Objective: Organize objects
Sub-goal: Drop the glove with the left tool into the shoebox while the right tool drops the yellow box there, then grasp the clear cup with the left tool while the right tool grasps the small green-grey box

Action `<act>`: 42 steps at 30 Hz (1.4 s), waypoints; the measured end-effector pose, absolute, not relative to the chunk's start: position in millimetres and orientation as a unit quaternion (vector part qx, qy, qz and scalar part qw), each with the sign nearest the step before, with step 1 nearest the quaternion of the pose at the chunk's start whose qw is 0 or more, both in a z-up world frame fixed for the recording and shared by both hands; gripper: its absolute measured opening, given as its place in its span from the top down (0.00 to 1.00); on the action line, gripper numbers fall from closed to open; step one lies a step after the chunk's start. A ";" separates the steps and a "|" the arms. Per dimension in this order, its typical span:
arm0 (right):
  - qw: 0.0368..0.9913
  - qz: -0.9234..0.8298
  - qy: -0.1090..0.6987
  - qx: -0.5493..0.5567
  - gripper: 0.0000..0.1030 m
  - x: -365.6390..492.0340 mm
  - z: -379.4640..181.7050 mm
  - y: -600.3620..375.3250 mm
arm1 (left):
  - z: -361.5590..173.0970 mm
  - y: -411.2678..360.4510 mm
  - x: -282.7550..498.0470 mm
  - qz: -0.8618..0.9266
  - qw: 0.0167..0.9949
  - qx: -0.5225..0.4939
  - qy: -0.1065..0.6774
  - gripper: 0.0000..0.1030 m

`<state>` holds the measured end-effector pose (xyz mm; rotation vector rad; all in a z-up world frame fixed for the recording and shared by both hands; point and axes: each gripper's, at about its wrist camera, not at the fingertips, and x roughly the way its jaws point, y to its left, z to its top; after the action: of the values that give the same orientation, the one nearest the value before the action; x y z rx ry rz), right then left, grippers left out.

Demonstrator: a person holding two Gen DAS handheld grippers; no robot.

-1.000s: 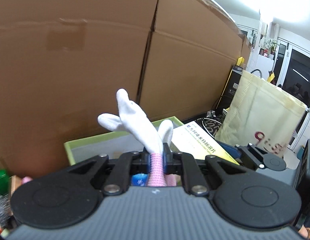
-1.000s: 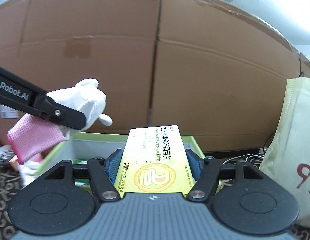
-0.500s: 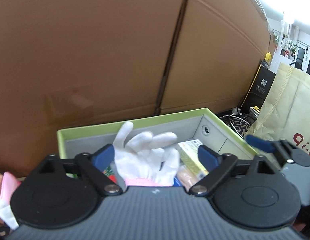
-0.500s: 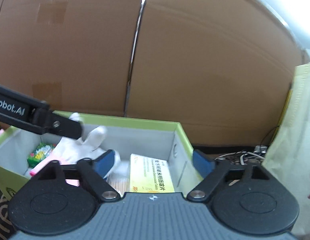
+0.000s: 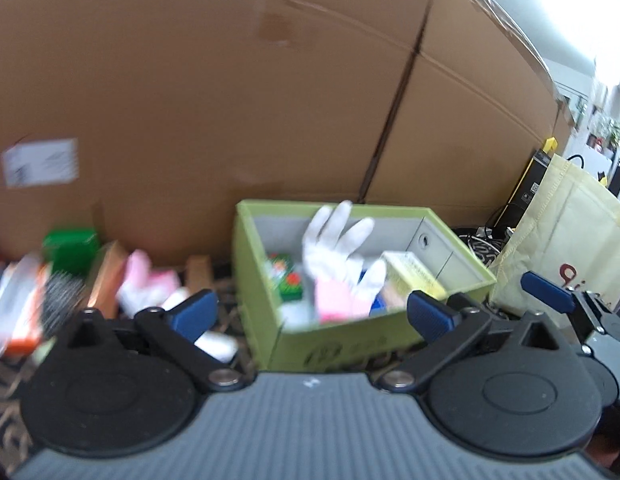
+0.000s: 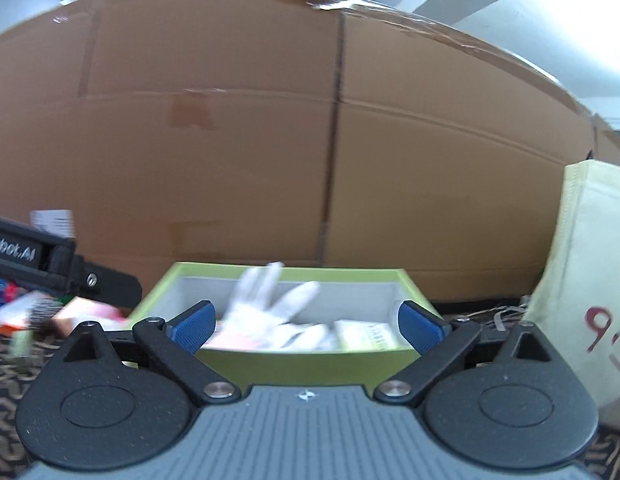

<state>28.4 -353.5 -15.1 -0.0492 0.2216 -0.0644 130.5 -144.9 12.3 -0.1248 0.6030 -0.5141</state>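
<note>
A green storage box (image 5: 246, 240) (image 6: 306, 364) stands on the patterned floor against a cardboard wall. In it lie a white glove with a pink cuff (image 5: 334, 256) (image 6: 266, 312), a yellow medicine box (image 5: 414, 276) (image 6: 366, 334) and a small green packet (image 5: 288, 276). My left gripper (image 5: 312, 316) is open and empty, just in front of the box. My right gripper (image 6: 306, 326) is open and empty, in front of the box; its blue fingertip (image 5: 546, 290) shows at the right of the left wrist view.
Loose items lie left of the box: a green carton (image 5: 72, 246), a pink and white glove (image 5: 146, 284), an orange pack (image 5: 20, 312) and a white tube (image 5: 216, 346). A cream tote bag (image 5: 566, 232) (image 6: 590, 288) stands at the right. Large cardboard boxes (image 6: 310, 140) close the back.
Both grippers opened and let go of the glove and the yellow box into the green box, then pulled back from it. The views now blur with motion.
</note>
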 end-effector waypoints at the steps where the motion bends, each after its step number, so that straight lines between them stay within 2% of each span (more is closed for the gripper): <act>1: 0.993 -0.025 0.112 -0.019 0.02 26.4 -12.9 -348.0 | 12.1 -133.7 122.2 -0.243 0.922 -0.063 0.294 0.00; 10: 0.985 0.074 0.158 -0.015 0.02 2.9 -43.3 -275.2 | -14.7 -36.8 81.3 -0.169 0.933 -0.088 0.305 0.00; 18: 0.961 0.173 0.213 -0.028 0.02 15.4 -78.9 -211.7 | -52.7 41.8 74.0 -0.100 0.928 -0.127 0.337 0.00; 24: 0.952 0.197 0.231 -0.042 0.02 30.8 -81.7 -178.9 | -61.3 79.1 76.1 -0.075 0.930 -0.147 0.329 0.00; 32: 0.946 0.208 0.247 -0.042 0.14 70.5 -82.2 -148.5 | -62.8 108.2 99.8 -0.044 0.939 -0.136 0.312 0.00; 42: 0.936 0.214 0.270 -0.074 0.30 120.5 -91.2 -111.4 | -69.3 120.8 169.4 0.002 0.955 -0.076 0.287 0.00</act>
<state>120.5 -111.4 -91.2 -0.1512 0.5513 0.4372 169.4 120.8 -69.3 -0.1536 0.5818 0.0042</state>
